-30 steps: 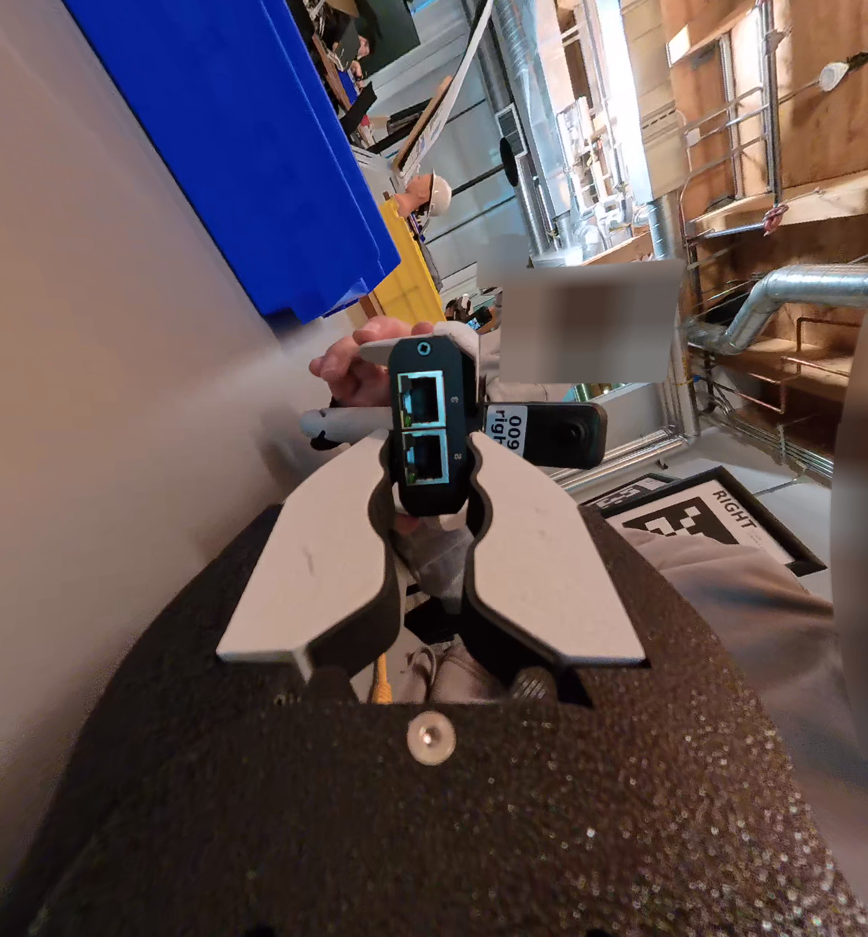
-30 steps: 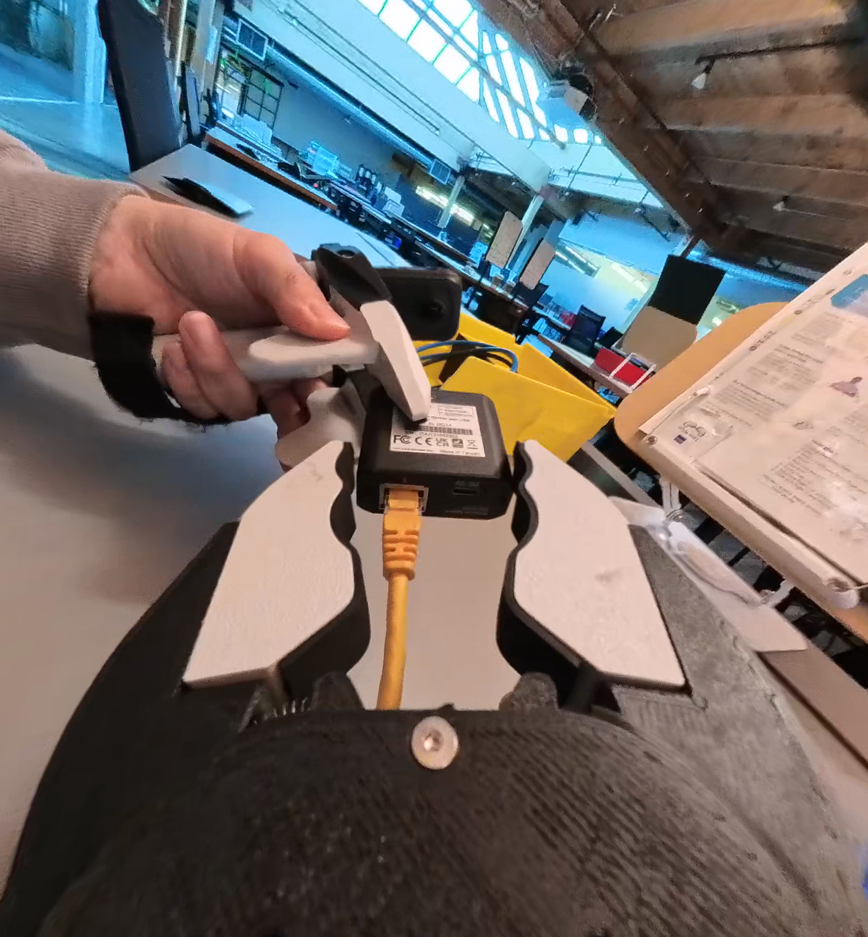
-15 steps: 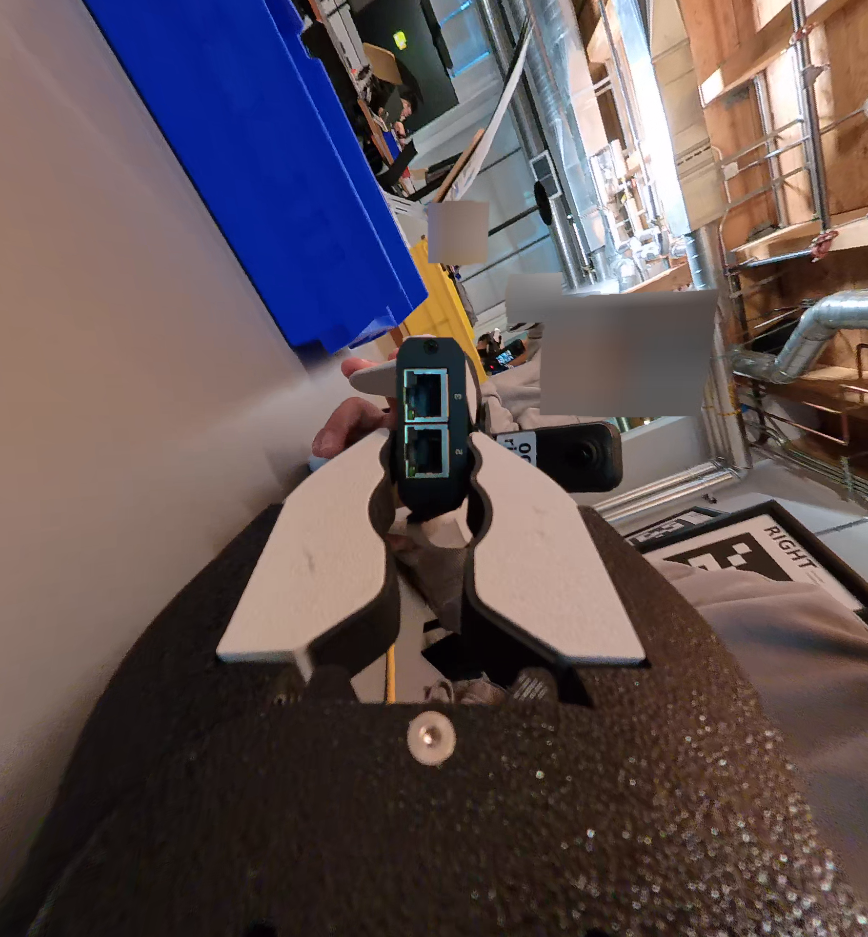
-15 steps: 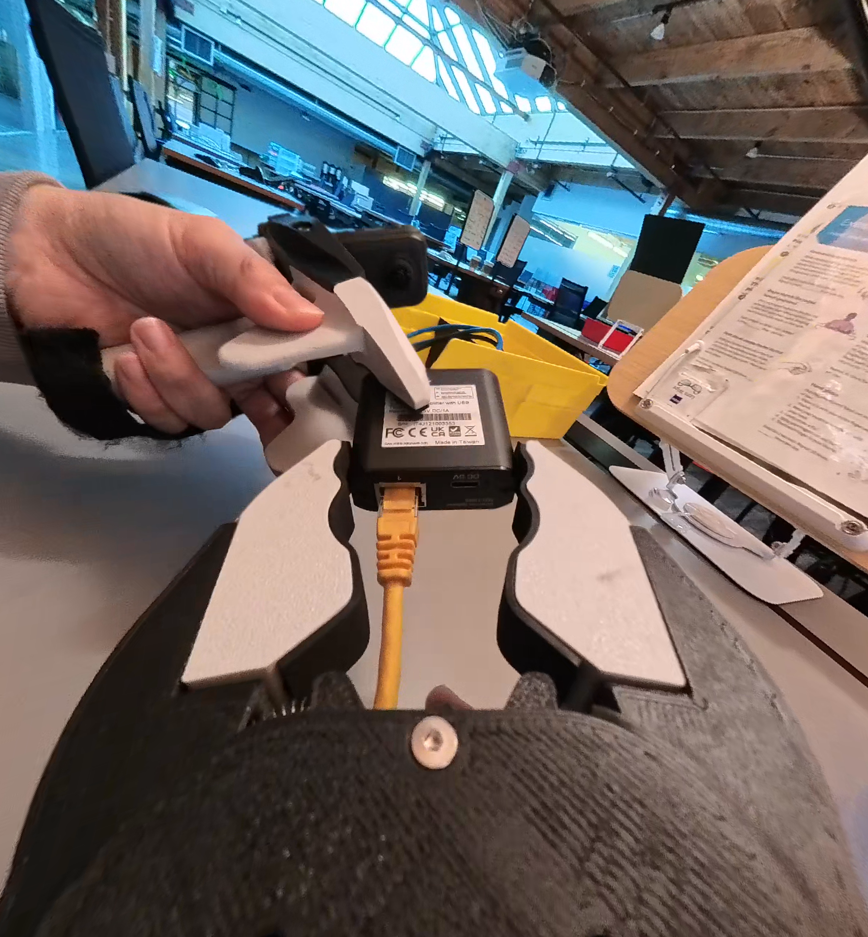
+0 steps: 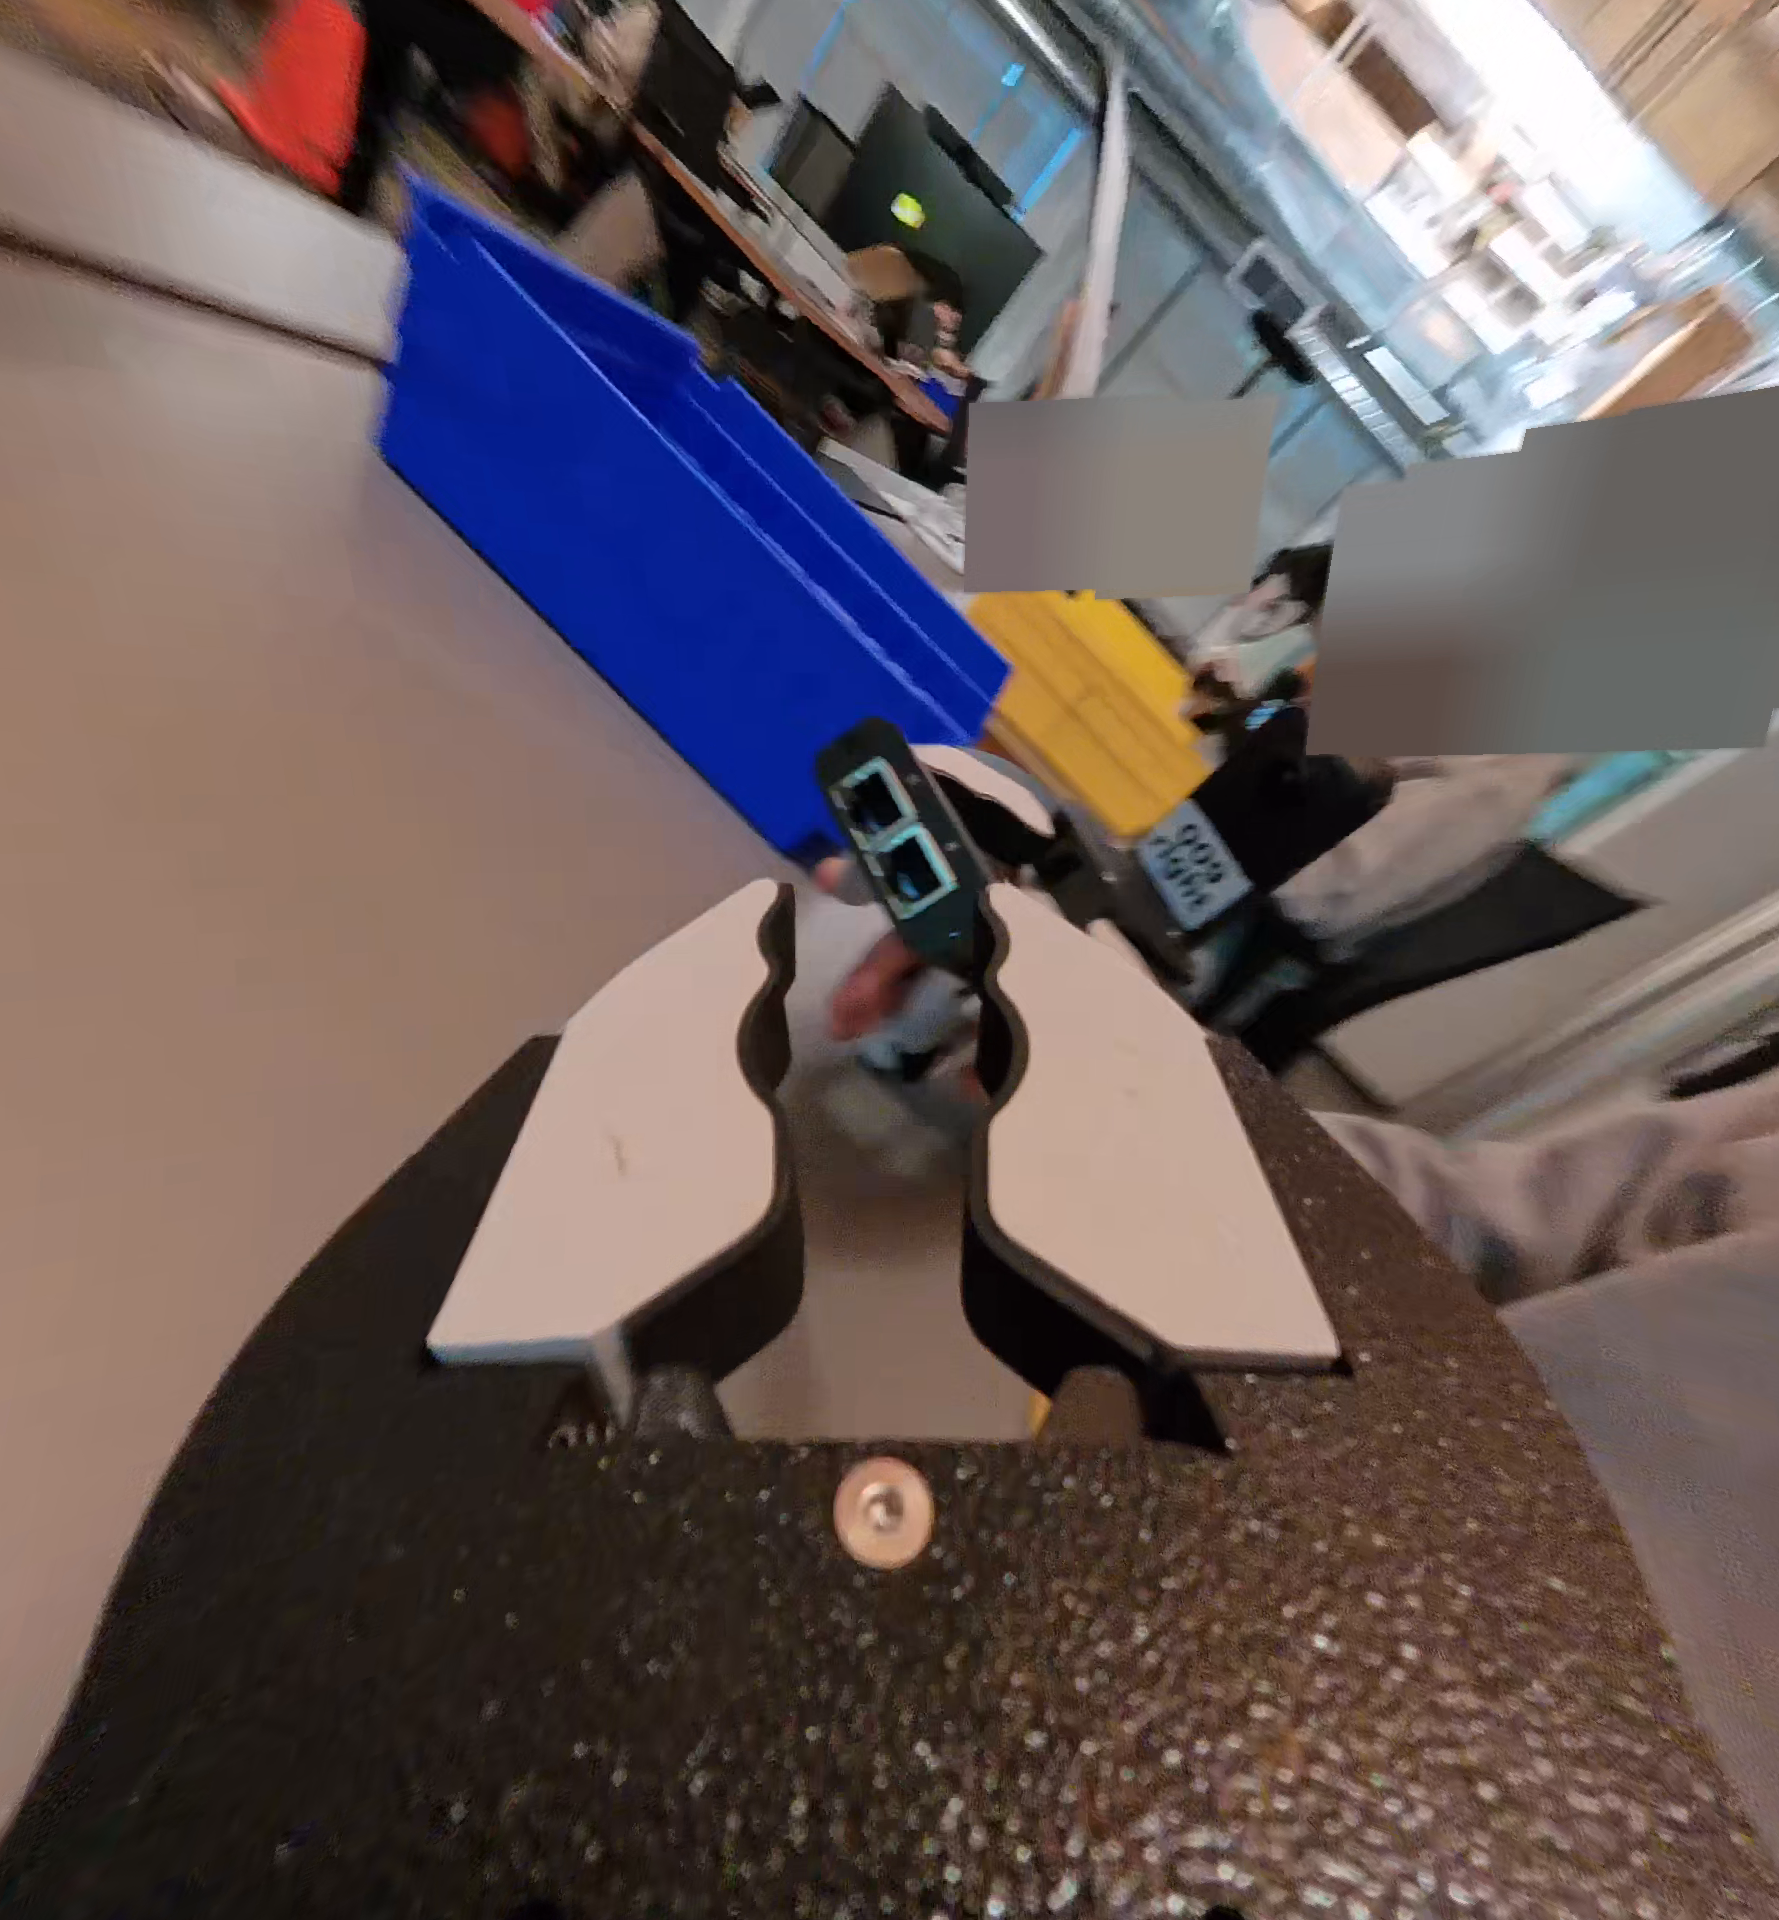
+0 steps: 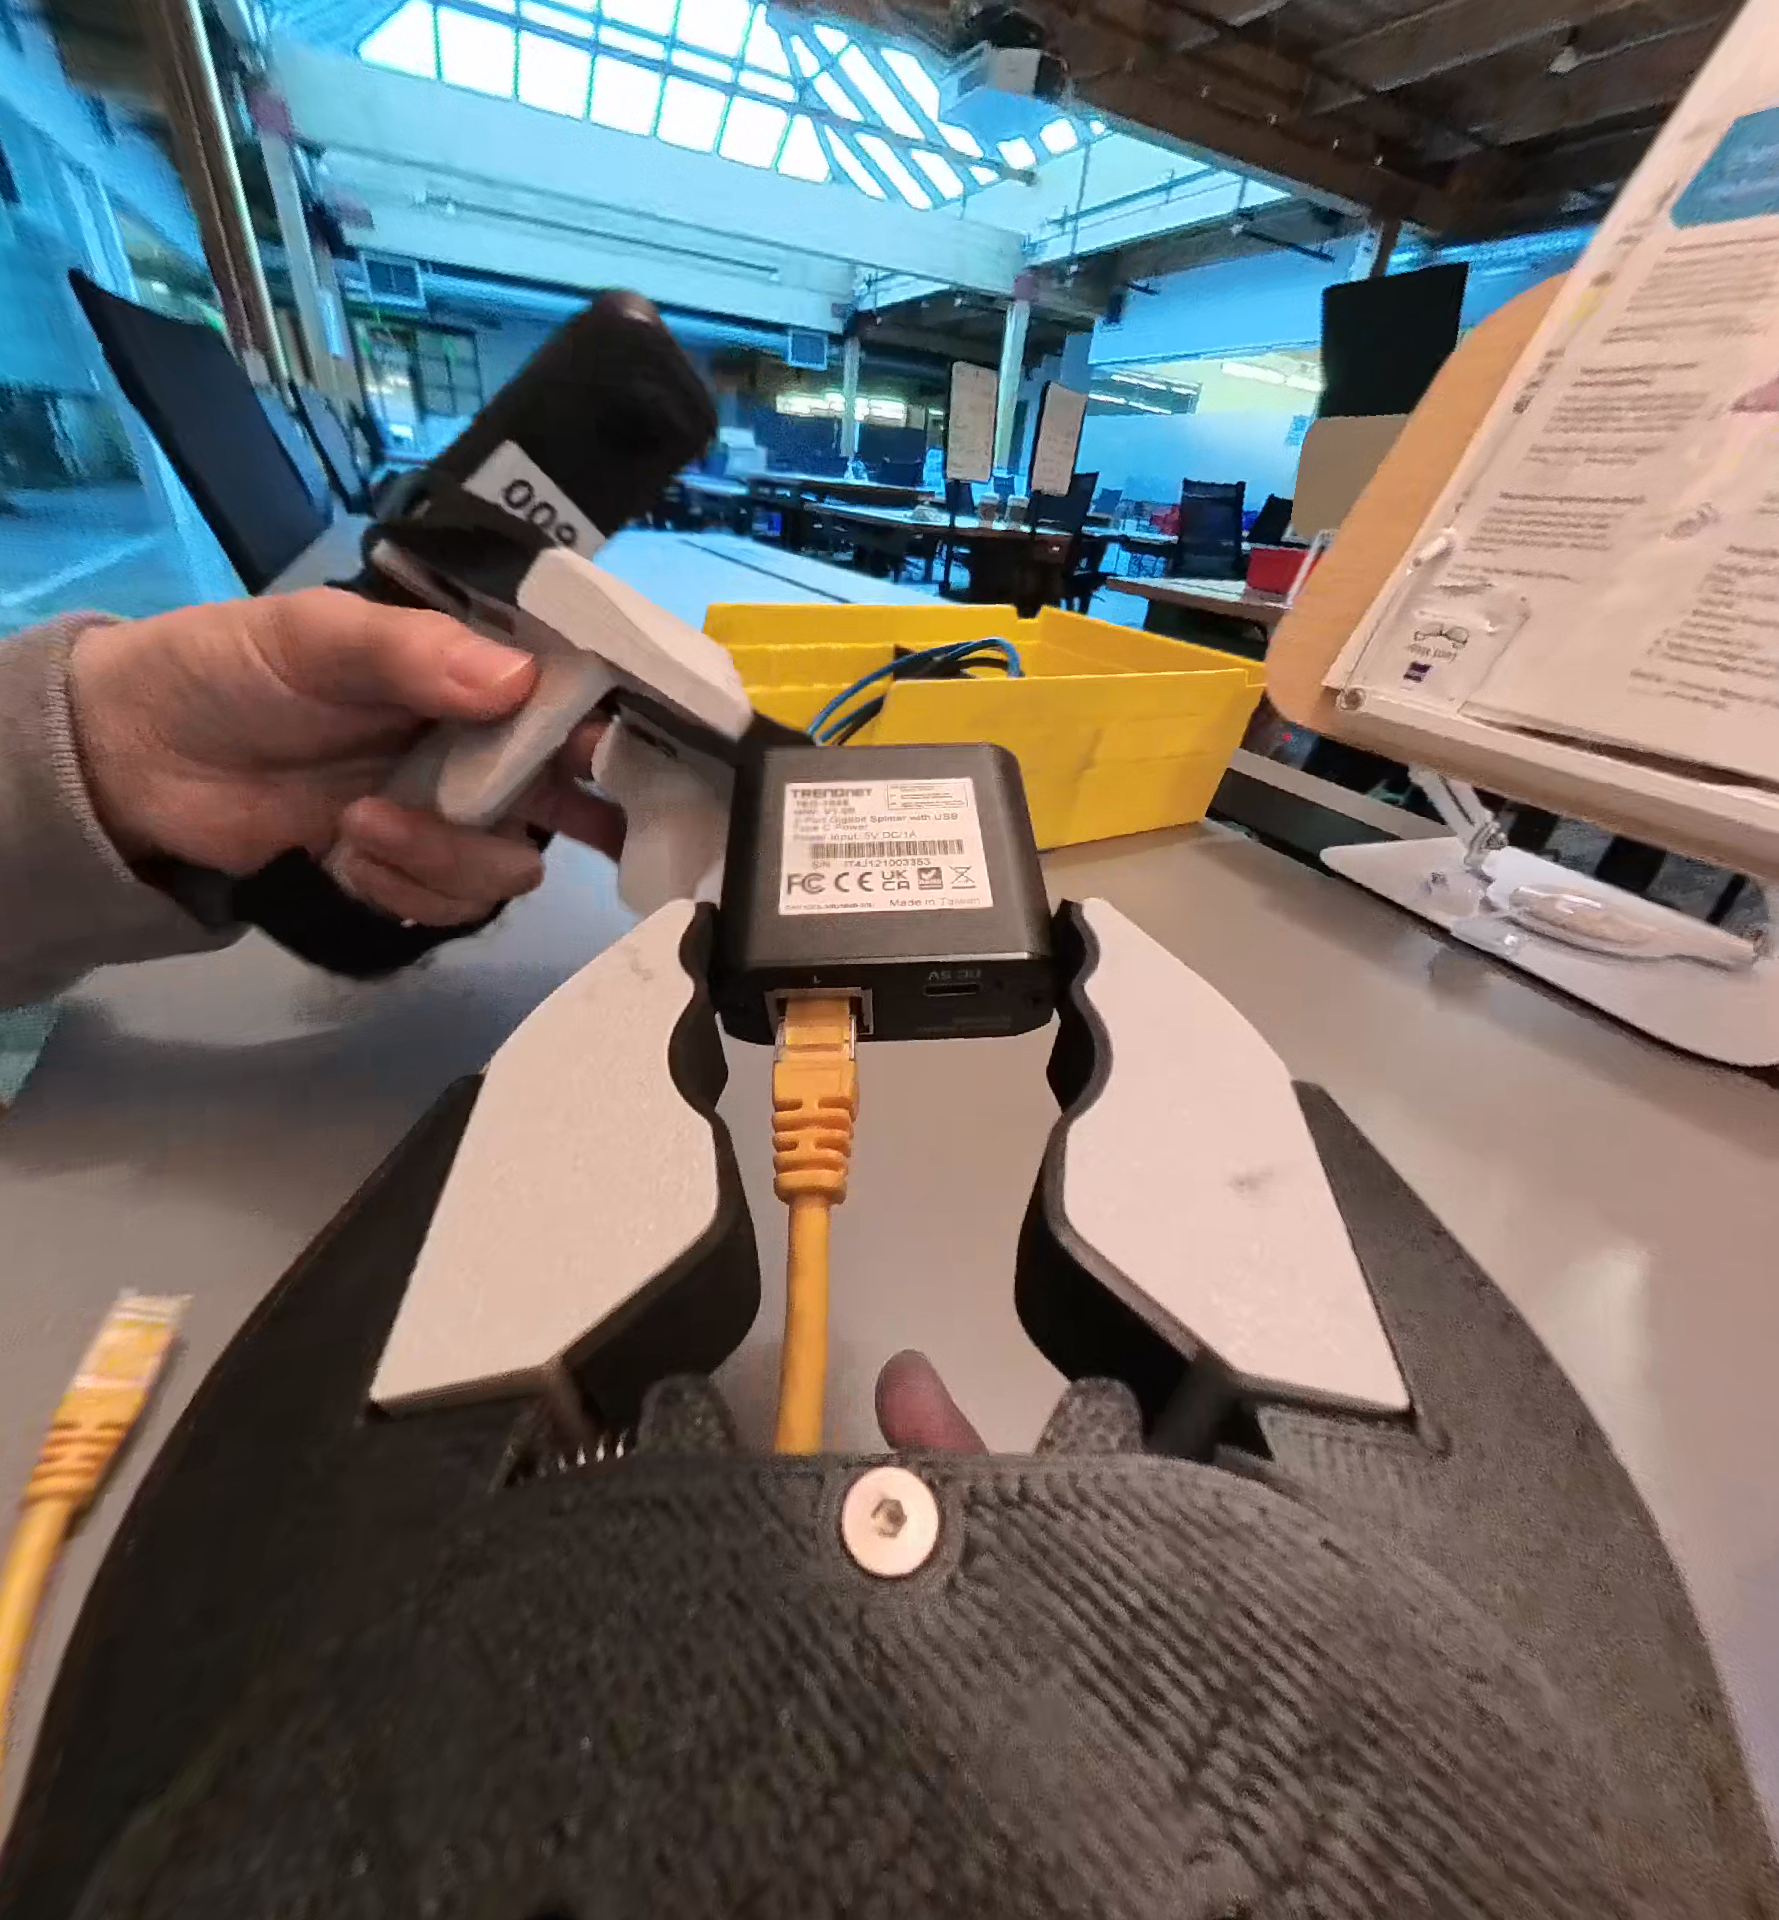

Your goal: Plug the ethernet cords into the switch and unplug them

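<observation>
Right gripper (image 6: 880, 935): fingers closed onto the sides of the black switch (image 6: 880, 862), tips pinching it near its front end, centre of the right wrist frame. Switch is label side up, off the grey table (image 6: 1487, 1195). One yellow ethernet cord (image 6: 812, 1132) is plugged into the left port on the near face and runs straight back between the fingers. A fingertip shows just right of that cord at the gripper base. Second yellow cord end (image 6: 95, 1403) is loose at lower left, unplugged, blurred.

Left gripper (image 5: 880, 914): fingers parted with a clear gap, nothing held. In the left wrist frame the switch (image 5: 900, 842) sits just beyond the fingertips, centre, tilted, showing two empty ports on its far face. In the right wrist frame the left gripper (image 6: 656, 748) is at left centre, held by a hand (image 6: 272, 727); its fingers lie at the switch's upper left corner, can't tell if touching.

Background: yellow bin (image 6: 1020, 696) behind the switch holding blue wires; blue bin (image 5: 656, 582) at upper left of the left wrist frame; document stand (image 6: 1612, 499) at right on the table.
</observation>
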Action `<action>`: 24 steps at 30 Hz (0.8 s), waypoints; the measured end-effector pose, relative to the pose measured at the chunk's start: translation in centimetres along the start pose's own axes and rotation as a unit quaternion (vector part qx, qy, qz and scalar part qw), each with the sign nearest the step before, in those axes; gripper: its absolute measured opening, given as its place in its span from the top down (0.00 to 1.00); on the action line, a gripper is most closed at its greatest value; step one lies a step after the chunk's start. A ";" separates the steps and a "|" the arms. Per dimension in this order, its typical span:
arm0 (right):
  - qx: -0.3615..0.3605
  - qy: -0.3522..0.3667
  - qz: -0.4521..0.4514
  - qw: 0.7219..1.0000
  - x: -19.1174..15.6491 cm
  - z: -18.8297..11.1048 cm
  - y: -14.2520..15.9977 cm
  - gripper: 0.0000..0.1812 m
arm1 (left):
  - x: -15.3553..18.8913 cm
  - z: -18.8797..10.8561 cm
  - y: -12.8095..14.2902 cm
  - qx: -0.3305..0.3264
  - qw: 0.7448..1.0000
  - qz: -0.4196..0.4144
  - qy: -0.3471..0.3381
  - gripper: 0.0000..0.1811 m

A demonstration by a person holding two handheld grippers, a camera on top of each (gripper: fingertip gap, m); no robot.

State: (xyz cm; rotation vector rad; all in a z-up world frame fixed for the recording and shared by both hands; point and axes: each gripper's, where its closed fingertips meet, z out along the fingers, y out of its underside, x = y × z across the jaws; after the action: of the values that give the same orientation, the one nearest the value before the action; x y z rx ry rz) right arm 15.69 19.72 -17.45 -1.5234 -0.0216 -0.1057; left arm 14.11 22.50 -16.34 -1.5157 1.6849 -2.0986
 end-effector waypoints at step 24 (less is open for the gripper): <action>0.014 -0.038 0.043 0.998 0.2 -0.4 -0.3 0.66 | -24.7 -12.2 -9.8 -0.174 0.901 -0.018 -0.398 0.94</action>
State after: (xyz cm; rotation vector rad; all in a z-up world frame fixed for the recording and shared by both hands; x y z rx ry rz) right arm 15.84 19.33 -17.17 -1.4975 -0.0177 0.0203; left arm 23.34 49.27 -23.69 -2.0946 1.7009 -0.9303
